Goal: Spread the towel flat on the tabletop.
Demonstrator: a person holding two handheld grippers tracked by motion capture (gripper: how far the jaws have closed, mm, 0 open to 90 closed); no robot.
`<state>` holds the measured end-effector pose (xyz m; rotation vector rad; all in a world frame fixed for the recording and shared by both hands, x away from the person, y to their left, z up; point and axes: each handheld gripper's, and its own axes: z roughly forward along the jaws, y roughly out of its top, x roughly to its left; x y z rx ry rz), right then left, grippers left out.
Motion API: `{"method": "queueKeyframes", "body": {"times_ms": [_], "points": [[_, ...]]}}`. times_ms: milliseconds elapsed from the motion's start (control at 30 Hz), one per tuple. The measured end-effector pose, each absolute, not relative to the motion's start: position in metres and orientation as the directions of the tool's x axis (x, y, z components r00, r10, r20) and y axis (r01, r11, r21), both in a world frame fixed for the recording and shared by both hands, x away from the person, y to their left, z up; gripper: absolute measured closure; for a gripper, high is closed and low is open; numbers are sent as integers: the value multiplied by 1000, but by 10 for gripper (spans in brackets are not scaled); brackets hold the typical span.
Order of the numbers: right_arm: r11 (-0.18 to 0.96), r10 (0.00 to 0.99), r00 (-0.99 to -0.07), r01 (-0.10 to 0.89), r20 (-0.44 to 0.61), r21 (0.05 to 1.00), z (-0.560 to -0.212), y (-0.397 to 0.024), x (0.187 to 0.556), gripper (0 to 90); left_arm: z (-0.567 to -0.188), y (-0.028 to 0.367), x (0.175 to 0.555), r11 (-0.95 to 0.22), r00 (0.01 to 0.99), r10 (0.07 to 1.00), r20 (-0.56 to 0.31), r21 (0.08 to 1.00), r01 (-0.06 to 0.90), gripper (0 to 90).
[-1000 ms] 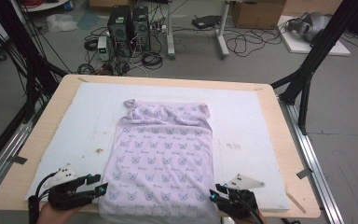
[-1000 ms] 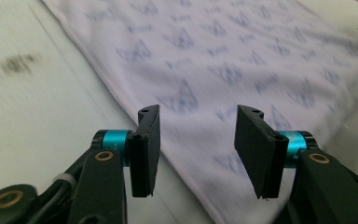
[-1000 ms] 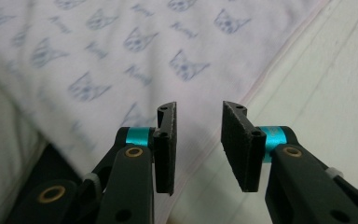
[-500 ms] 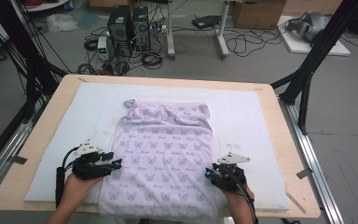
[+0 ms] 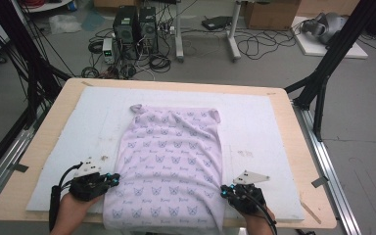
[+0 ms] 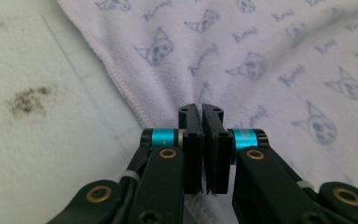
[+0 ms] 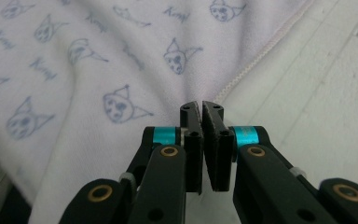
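Cloth: soft lilac towel with little cat prints [image 5: 169, 161] lies flat on my white foam mat [image 5: 68, 147].
Feel: I judge it light, floppy.
Left gripper [image 6: 201, 110]: just pinched shut on its side hem.
Right gripper [image 7: 201, 105]: just pinched shut on the other hem.
Hold: I stay on the edges.

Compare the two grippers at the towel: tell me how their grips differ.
The left gripper pinches the towel's left hem; the right gripper pinches its right hem. The left gripper sits slightly farther up the table than the right gripper. Behind the left gripper the white mat is stained; behind the right it looks clean. Both have just closed on fabric.
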<state>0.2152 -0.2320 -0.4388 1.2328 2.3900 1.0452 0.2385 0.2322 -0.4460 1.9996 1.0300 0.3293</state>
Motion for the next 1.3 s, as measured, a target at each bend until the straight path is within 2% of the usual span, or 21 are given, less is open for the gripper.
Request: {"method": "queueKeyframes", "body": {"times_ms": [200,433,467,500,533,567,700,833,900,967,1167,1233,1300], "points": [[375,770,-629,586,111,718,-430,-238,194,875,-437,242,223,-296,652,740,-166,791,536,868],[329,736,-659,548,154,770,-407,-246,171,870,-424,257,211,-235,685,686,-244,817,526,865],[330,740,-655,551,153,767,-406,-246,171,858,-424,257,211,-232,685,684,-253,814,532,843],[341,749,-649,551,134,762,-406,-245,172,831,-426,256,213,-236,674,700,-236,814,530,768],[352,759,-640,559,120,751,-407,-244,174,783,-427,255,215,-238,657,720,-222,811,535,644],[352,771,-627,568,114,744,-409,-242,177,750,-429,255,218,-232,648,729,-221,811,537,581],[348,794,-601,575,94,741,-416,-236,192,622,-431,251,232,-201,632,743,-218,829,522,492],[330,818,-570,573,75,750,-422,-232,215,524,-433,245,253,-191,622,755,-208,837,513,486],[342,822,-567,575,61,743,-426,-227,230,520,-436,243,267,-178,604,766,-219,831,527,481],[344,828,-558,579,52,739,-431,-222,246,526,-437,240,279,-163,590,773,-233,826,539,477],[375,833,-553,582,14,721,-441,-207,279,592,-444,223,313,-210,564,804,-189,797,566,475],[391,827,-562,584,7,711,-443,-204,284,672,-447,216,320,-251,568,809,-151,785,566,475],[387,820,-572,594,31,705,-442,-204,286,805,-450,210,320,-292,569,816,-96,782,551,496]]}}
